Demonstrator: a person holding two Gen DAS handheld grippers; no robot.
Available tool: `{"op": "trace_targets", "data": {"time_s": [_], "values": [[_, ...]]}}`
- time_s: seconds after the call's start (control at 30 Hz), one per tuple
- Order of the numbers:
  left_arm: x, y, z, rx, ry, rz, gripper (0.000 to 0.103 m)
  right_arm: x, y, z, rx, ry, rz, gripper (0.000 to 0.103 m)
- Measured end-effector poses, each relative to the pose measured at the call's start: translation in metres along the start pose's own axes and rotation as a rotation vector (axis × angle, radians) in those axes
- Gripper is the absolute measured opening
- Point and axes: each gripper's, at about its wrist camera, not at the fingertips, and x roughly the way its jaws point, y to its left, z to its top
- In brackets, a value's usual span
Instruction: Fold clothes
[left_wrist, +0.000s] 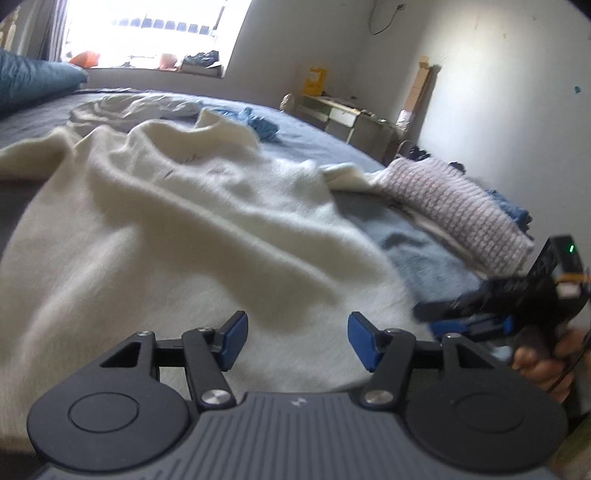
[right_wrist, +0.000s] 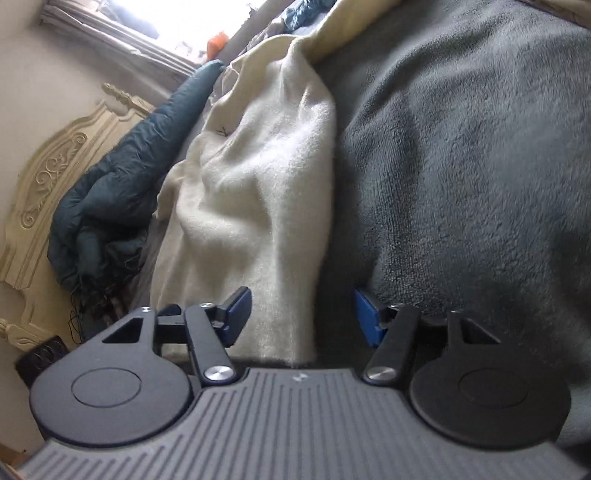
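Note:
A cream fleecy sweater (left_wrist: 184, 221) lies rumpled across the grey-blue bed cover (left_wrist: 306, 144). My left gripper (left_wrist: 297, 341) hovers open just over the sweater's near part, with nothing between its blue pads. In the right wrist view a long strip of the same sweater (right_wrist: 258, 184) runs away from me, and its near end lies between the spread jaws of my right gripper (right_wrist: 303, 317). The pads do not press on it. In the left wrist view the right gripper (left_wrist: 432, 319) shows at the right edge, held by a hand (left_wrist: 543, 365), low beside the sweater's edge.
A folded stack topped by a grey-white knit (left_wrist: 454, 210) sits at the bed's right side. A white garment (left_wrist: 140, 107) and blue clothes (left_wrist: 258, 122) lie farther back. A teal duvet (right_wrist: 122, 184) is bunched against the carved headboard (right_wrist: 48, 177). A desk (left_wrist: 343, 114) stands by the wall.

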Motion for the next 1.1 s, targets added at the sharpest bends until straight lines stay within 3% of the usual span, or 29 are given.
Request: {"op": "trace_targets", "data": {"time_s": [0.07, 0.17, 0.33, 0.57, 0.63, 0.7, 0.77, 0.87, 0.93, 0.97, 1.1], "values": [[0.005, -0.007, 0.011, 0.009, -0.004, -0.027, 0.061, -0.001, 0.011, -0.009, -0.053, -0.037, 0.002, 0.022], [0.021, -0.019, 0.031, 0.025, 0.021, -0.080, 0.061, 0.006, 0.032, -0.020, -0.162, -0.087, -0.042, 0.009], [0.057, -0.040, 0.058, 0.086, 0.109, -0.170, 0.062, 0.016, 0.085, -0.042, -0.505, -0.191, -0.163, 0.009], [0.100, -0.037, 0.072, 0.055, 0.247, -0.141, 0.057, 0.047, 0.118, -0.070, -0.898, -0.268, -0.285, 0.009], [0.106, -0.032, 0.074, 0.049, 0.268, -0.131, 0.048, 0.053, 0.122, -0.077, -0.972, -0.278, -0.292, 0.009], [0.110, -0.025, 0.074, 0.045, 0.281, -0.121, 0.017, 0.058, 0.125, -0.082, -1.034, -0.287, -0.284, 0.009], [0.110, -0.013, 0.074, -0.018, 0.275, -0.129, 0.011, 0.059, 0.126, -0.085, -1.067, -0.300, -0.282, 0.011], [0.105, 0.020, 0.070, -0.218, 0.243, -0.197, 0.010, 0.048, 0.118, -0.078, -1.010, -0.297, -0.220, 0.014], [0.098, 0.043, 0.065, -0.341, 0.200, -0.232, 0.010, 0.031, 0.105, -0.063, -0.902, -0.264, -0.111, 0.022], [0.094, 0.055, 0.061, -0.399, 0.183, -0.246, 0.009, 0.023, 0.097, -0.053, -0.828, -0.249, -0.063, 0.029], [0.082, 0.093, 0.041, -0.592, 0.127, -0.303, 0.009, 0.005, 0.048, 0.004, -0.489, -0.185, 0.037, 0.037]]}}
